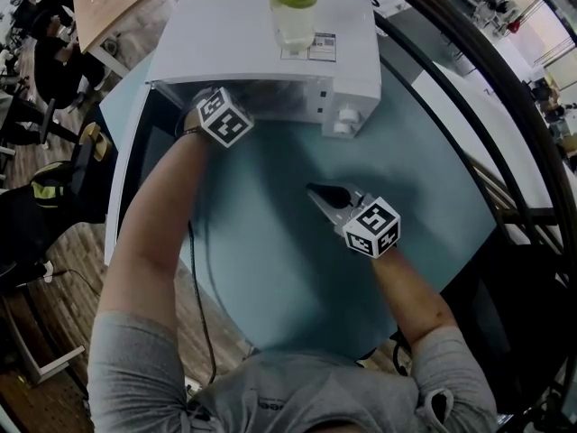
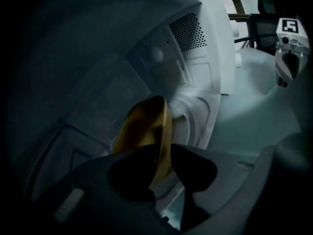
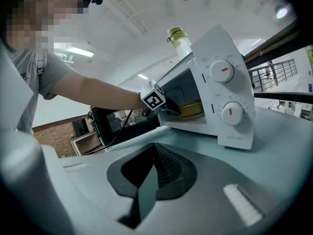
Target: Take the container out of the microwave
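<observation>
One container [image 2: 145, 126]: yellow and shallow, inside the microwave's cavity near the front opening; the left gripper view shows it edge-on. Whether it rests on the cavity floor or is lifted clear cannot be told.
Left gripper [image 2: 164, 156]: reaches into the cavity, its two dark jaws pinching the container's rim, one on each side of the wall. In the head view only its marker cube shows at the opening.
Microwave [image 1: 261, 43]: white, standing at the far side of the table, cavity facing the person.
Door [image 1: 126, 177]: swung wide open to the left, dark glass inside a white frame.
Dials [image 3: 222, 71]: two white knobs with orange marks, one above the other on the panel to the right of the cavity.
Bottle [image 1: 294, 7]: clear with a green cap, upright on the microwave's top.
Right gripper [image 1: 313, 188]: over the table in front of the microwave, well apart from the container; jaws pressed together with nothing between them.
Table [image 1: 297, 269]: pale blue-green top with a rounded near edge.
</observation>
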Motion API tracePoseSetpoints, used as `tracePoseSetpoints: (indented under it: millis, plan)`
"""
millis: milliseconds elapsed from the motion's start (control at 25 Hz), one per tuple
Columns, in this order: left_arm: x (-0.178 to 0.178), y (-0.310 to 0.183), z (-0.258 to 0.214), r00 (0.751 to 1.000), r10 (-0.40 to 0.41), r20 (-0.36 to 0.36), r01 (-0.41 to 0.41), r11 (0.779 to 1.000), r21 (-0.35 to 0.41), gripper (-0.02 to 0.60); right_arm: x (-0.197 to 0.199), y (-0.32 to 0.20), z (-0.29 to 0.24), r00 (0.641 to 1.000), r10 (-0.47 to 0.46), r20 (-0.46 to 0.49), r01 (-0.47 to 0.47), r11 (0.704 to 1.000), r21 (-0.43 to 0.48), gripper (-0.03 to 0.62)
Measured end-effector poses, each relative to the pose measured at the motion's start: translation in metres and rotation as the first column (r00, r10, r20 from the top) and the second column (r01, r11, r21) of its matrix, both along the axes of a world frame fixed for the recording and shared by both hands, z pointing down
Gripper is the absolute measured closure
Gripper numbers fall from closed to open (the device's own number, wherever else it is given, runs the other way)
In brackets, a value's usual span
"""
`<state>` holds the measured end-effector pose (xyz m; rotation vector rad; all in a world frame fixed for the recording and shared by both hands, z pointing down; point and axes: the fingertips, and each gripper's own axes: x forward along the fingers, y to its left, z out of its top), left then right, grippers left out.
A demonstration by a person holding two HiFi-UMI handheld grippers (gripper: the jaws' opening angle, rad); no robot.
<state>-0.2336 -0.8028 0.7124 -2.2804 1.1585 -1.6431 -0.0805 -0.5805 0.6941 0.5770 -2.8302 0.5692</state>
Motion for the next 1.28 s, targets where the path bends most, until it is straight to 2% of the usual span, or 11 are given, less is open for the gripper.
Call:
tracePoseSetpoints:
  millis: [200, 400, 920, 1280]
  plan:
    - [-0.003, -0.001, 0.005, 0.999, 0.005, 0.046, -0.004, 1.000, -0.026, 0.516, 0.001, 0.000, 0.002, 1.000, 0.010, 0.002, -0.010, 1.000, -0.004, 0.589]
    - [-0.002, 0.001, 0.004, 0.999, 0.006, 0.046, -0.004, 0.999, -0.032, 0.549, 0.003, -0.002, 0.001, 1.000, 0.018, -0.002, -0.018, 1.000, 0.005, 0.589]
    - [0.003, 0.022, -0.016, 1.000, 0.019, 0.015, -0.019, 1.000, -0.020, 0.551, 0.000, 0.007, -0.019, 1.000, 0.008, -0.024, -0.007, 1.000, 0.029, 0.589]
    - [0.003, 0.059, -0.033, 0.999, 0.037, 0.015, -0.037, 0.998, -0.041, 0.551, -0.003, 0.031, -0.041, 0.999, -0.003, -0.042, 0.005, 0.999, 0.047, 0.589]
